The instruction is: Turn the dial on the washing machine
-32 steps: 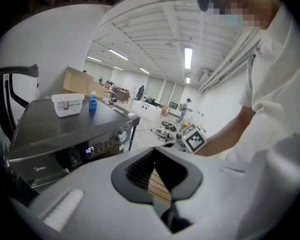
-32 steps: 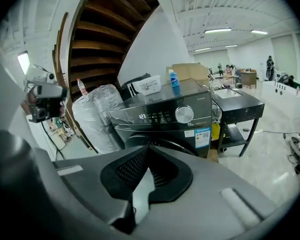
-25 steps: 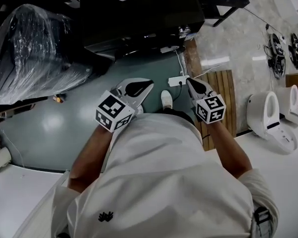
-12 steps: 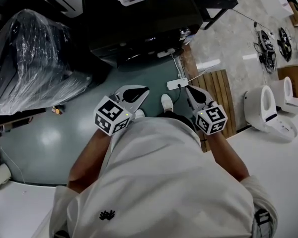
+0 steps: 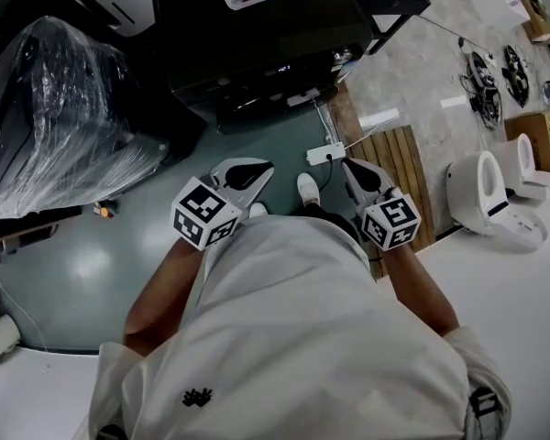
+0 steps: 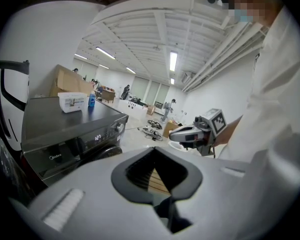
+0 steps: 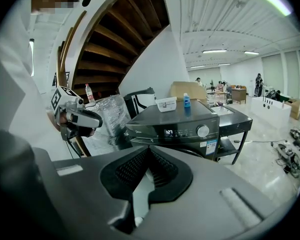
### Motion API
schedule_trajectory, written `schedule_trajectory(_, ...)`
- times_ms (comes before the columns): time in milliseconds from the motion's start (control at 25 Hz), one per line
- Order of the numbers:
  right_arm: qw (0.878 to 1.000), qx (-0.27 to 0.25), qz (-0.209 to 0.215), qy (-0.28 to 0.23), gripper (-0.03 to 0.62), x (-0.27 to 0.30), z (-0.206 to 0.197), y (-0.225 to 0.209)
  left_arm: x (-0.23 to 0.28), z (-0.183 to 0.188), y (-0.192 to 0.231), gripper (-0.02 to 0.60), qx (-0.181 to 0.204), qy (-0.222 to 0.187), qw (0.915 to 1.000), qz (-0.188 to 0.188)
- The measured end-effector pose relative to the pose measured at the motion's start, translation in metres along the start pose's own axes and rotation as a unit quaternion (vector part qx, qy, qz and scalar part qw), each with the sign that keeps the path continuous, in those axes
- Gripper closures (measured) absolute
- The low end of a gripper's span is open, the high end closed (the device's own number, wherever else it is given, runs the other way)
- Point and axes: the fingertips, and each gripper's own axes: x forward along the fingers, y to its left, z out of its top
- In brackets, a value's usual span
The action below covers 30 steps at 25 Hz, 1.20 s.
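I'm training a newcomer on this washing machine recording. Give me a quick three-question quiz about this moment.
1. True or false: the right gripper is clear of the dial.
2. What stands beside the white box on the washing machine? A) blue bottle B) red mug C) towel
3. Fill in: the jaws of the left gripper are ____.
Key: 1 true; 2 A; 3 shut.
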Motion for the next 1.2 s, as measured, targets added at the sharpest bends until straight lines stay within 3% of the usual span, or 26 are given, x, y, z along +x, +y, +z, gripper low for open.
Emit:
schedule_trajectory(880, 1.0, -0.012, 0.007, 0.0, 0.594, 0.004, -0.004, 0.039, -0.034, -0.019, 0.0, 0.525, -0.008, -0.015, 0.9998, 0.008)
schedule_trajectory(1200, 1.0, -0.013, 0.013, 0.0, 0.594, 0.006, -0.003, 0.034, -0.028, -0.018, -0.001, 0.525, -0.011, -0.015, 0.9998, 0.01)
